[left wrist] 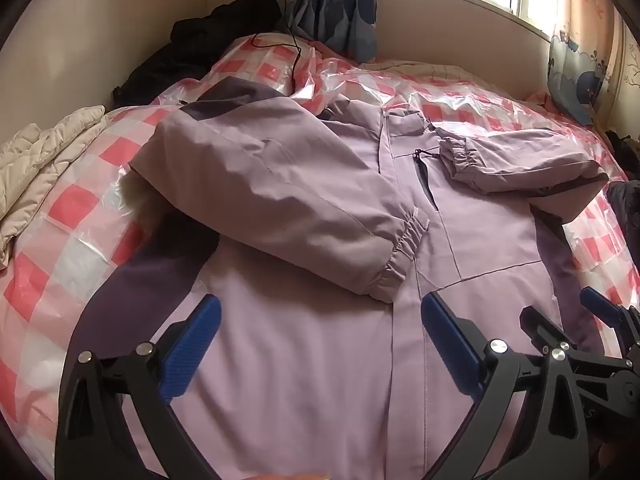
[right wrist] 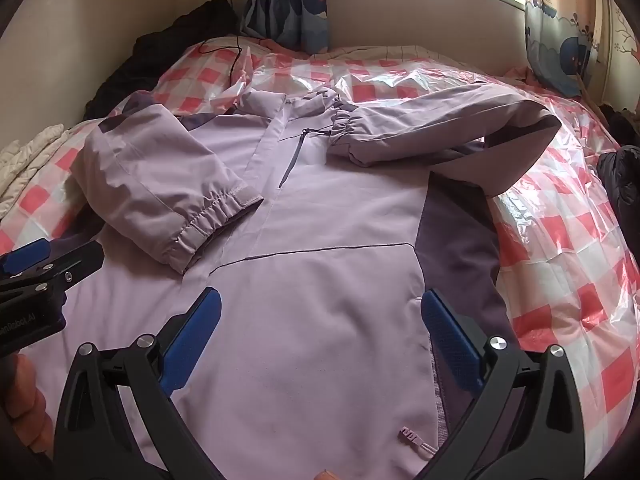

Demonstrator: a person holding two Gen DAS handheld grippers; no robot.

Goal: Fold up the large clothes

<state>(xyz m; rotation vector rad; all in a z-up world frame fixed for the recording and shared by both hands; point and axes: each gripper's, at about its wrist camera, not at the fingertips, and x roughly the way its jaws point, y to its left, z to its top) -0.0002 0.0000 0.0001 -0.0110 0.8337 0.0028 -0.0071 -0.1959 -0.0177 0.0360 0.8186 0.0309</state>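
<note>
A lilac jacket [left wrist: 300, 360] with dark purple side panels lies front-up on the bed; it also shows in the right wrist view [right wrist: 320, 280]. Its left sleeve [left wrist: 280, 192] and right sleeve [left wrist: 520, 164] are folded inward over the chest. My left gripper [left wrist: 320, 340] is open and empty above the jacket's lower front, left of the zip line. My right gripper [right wrist: 320, 332] is open and empty above the lower right front, near the dark side panel [right wrist: 456, 240]. The right gripper also shows at the left wrist view's right edge [left wrist: 592, 320].
The bed carries a pink-and-white checked cover under clear plastic [right wrist: 560, 240]. A cream quilt [left wrist: 44, 160] lies at the left. Dark clothes [left wrist: 208, 40] are piled by the wall. A black cable [left wrist: 292, 52] runs down from a wall socket. Curtains [left wrist: 340, 4] hang by the window.
</note>
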